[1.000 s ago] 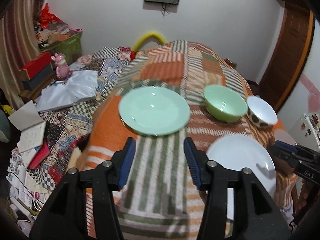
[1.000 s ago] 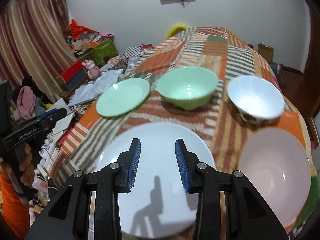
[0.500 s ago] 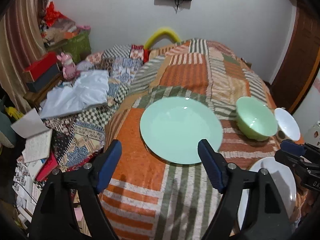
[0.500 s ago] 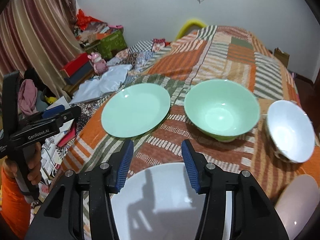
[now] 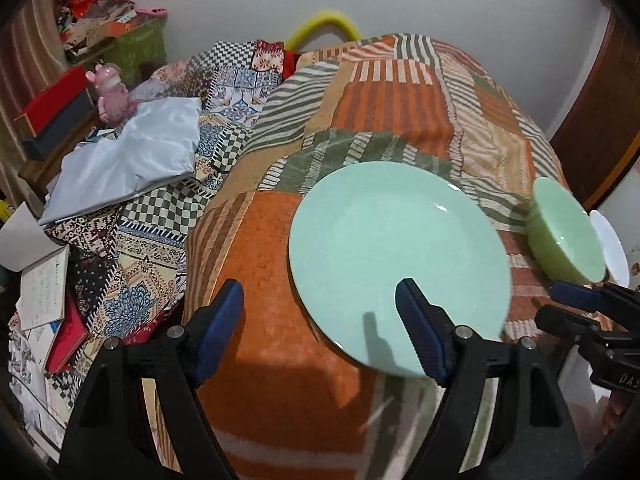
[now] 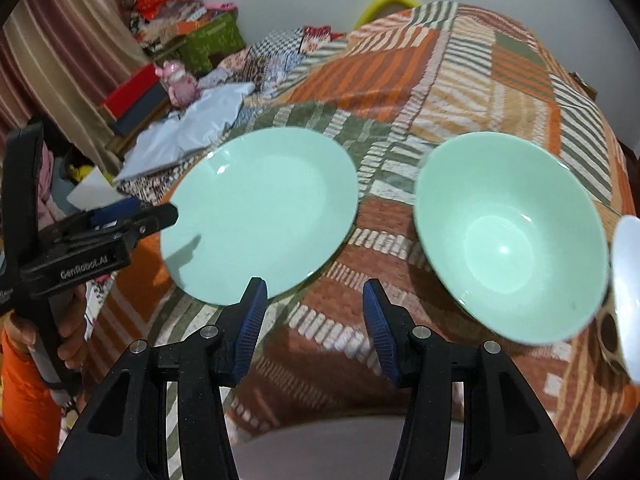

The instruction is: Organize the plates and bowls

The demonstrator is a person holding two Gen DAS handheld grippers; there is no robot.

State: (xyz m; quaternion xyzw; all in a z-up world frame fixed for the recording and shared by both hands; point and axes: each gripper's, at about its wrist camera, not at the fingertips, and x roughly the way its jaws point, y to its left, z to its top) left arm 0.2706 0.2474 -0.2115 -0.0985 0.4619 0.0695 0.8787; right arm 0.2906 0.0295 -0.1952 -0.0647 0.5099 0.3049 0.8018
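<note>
A mint green plate lies on the striped orange cloth; it also shows in the right wrist view. My left gripper is open wide and empty at the plate's near left rim, its right finger over the plate. A mint green bowl stands right of the plate and shows in the left wrist view. My right gripper is open and empty, between plate and bowl, above a white plate. A white bowl sits at the far right.
The cloth-covered table drops off at its left edge. Beside it lie a patchwork quilt, a pale blue bag, books and a pink toy. A yellow hoop stands at the back.
Both grippers moved forward and left toward the green plate. My left gripper opened wider and now reaches the plate's rim. The white plate slid under my right gripper.
</note>
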